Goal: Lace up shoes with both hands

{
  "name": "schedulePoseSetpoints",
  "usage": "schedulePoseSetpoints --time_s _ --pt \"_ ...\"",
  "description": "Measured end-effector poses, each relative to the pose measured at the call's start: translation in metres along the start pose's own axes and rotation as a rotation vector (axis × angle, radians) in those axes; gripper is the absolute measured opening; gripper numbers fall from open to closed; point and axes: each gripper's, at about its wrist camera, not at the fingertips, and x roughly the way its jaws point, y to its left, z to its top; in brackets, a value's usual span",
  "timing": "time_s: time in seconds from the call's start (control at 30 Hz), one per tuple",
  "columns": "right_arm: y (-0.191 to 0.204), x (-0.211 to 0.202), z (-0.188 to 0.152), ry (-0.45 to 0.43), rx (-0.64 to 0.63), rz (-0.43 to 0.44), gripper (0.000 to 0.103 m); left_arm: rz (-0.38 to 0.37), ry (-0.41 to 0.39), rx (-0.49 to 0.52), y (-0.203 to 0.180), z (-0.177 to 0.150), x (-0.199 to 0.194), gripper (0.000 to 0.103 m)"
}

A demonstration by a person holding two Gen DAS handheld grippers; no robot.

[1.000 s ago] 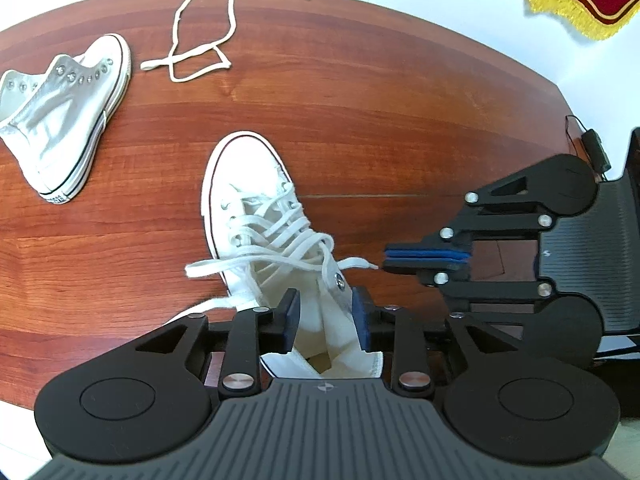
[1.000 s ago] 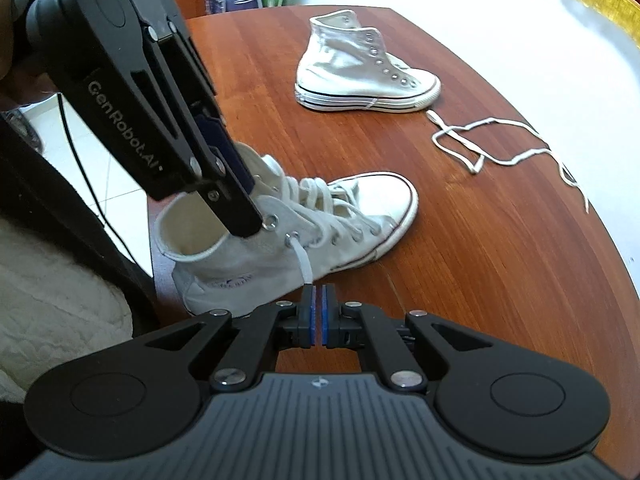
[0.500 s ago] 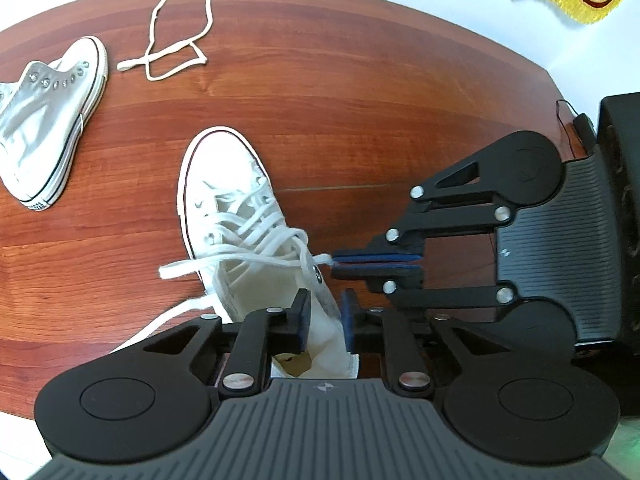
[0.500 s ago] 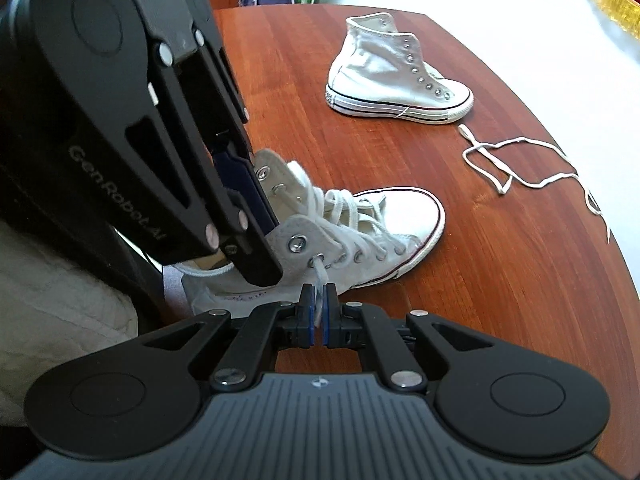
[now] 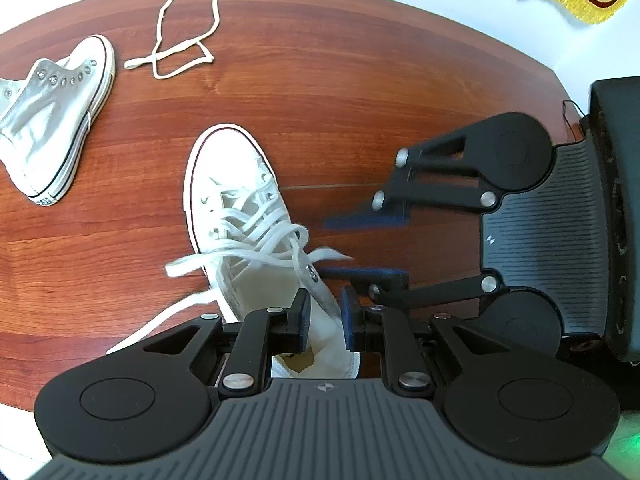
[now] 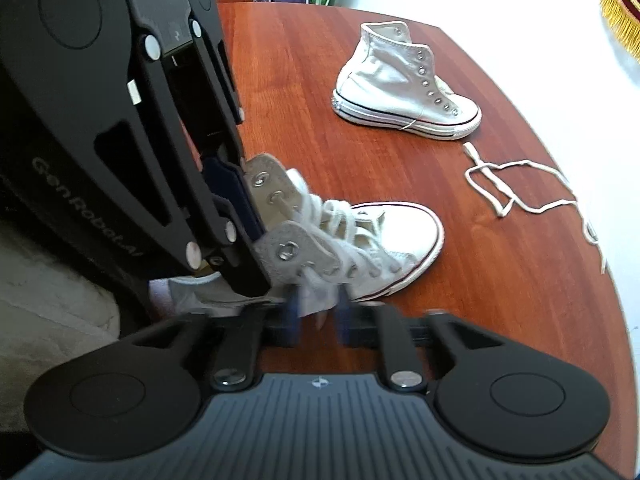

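Since a second ago the right gripper [image 5: 366,244] has let go of the lace end and its jaws are opening, while the left gripper [image 5: 324,320] has closed on the upper flap of the near shoe [image 5: 236,208]. That shoe looks laced almost to its top eyelets.

In the right wrist view, the second shoe [image 6: 404,88] lies unlaced beside a loose lace [image 6: 516,188] on the table [image 6: 500,300], so I judge half the work remains. The left gripper crowds the near shoe's top.
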Motion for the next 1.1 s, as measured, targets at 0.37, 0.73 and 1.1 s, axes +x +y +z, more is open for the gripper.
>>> schedulePoseSetpoints --time_s 0.37,0.73,1.1 --pt "-0.004 0.01 0.0 0.018 -0.027 0.039 0.016 -0.005 0.002 0.008 -0.001 0.0 0.002 0.018" --pt "-0.005 0.015 0.0 0.048 -0.01 0.072 0.002 0.037 -0.008 0.021 -0.003 0.0 0.003 0.018" --pt "-0.014 0.002 -0.022 0.117 0.146 -0.013 0.001 0.076 -0.026 0.037 -0.004 -0.003 0.004 0.019"
